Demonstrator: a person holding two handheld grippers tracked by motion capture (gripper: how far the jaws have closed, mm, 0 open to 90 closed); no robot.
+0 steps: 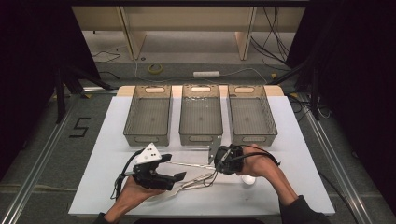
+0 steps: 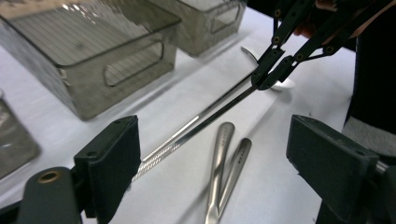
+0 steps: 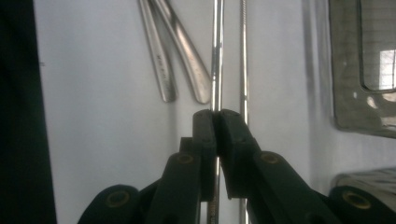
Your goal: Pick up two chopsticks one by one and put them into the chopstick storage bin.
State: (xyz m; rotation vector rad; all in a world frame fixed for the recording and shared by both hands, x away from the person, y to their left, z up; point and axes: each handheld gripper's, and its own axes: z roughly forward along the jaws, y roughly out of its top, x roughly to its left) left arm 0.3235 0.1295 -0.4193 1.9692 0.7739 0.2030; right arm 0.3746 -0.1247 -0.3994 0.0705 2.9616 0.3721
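White-topped table [image 1: 289, 140], three smoky plastic bins behind: right tongs [image 3: 215, 114] pinch a thin, stiff, likely slippery steel rod [image 2: 205, 116] mid-shaft; left tongs [image 2: 212, 154] gape wide, empty

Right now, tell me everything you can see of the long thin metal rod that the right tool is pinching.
The metal rod is long, slim, shiny, steel-looking and straight, with a ridged or threaded stretch near the end closer to the left tool. The right tool is shut on it partway along. It seems lifted at that end, slanting down toward the white table, where it casts a thin shadow. It passes between the left tool's open jaws without clear contact. Two flat utensil handles lie beside it.
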